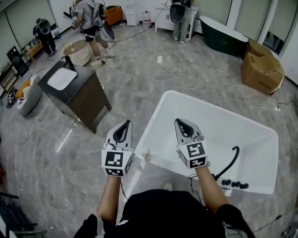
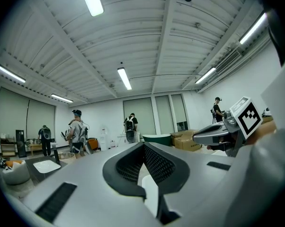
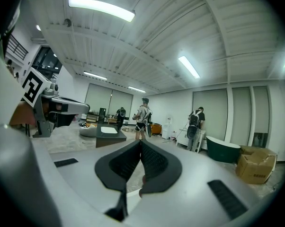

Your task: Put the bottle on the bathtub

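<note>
Right, both were pinched together with nothing between: left claw (image 1: 123, 127) just outside the white bathtub (image 1: 228, 128) rim, right claw (image 1: 182, 125) over it.

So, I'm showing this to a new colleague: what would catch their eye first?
The big white bathtub fills the lower right of the head view, with the left gripper and right gripper side by side at its near corner, both shut and empty. Further off stand a dark vanity cabinet at left and a dark green tub by the far wall.
</note>
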`<state>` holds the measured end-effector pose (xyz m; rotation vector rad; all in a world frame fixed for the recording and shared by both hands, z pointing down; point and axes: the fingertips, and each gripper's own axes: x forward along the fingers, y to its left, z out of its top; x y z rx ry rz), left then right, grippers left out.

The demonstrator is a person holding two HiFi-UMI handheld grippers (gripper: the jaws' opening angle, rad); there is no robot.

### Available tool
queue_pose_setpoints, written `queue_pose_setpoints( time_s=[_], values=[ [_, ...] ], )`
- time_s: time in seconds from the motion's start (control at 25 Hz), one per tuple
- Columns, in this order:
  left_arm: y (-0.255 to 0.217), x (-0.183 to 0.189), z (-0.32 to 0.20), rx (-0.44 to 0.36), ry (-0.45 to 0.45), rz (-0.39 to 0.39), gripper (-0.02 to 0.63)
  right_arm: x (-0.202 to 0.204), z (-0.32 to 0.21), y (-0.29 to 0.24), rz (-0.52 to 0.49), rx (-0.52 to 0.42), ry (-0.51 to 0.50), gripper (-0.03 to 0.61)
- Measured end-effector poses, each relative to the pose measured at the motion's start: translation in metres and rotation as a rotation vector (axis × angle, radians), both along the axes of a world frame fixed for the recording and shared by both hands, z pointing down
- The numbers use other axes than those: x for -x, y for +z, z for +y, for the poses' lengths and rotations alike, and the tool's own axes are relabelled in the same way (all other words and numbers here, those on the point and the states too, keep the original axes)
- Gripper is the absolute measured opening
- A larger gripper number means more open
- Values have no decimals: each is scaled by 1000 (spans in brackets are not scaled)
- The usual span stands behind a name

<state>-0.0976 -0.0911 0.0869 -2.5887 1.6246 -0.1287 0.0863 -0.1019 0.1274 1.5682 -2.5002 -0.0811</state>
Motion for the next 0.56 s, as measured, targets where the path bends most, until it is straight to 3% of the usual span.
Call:
queue_pose_setpoints(
  time_s=[0.56],
  values=[
    [-3,-1,1,0,-9,34,14,-2,-1,-1,11,-2,4,23]
  ],
)
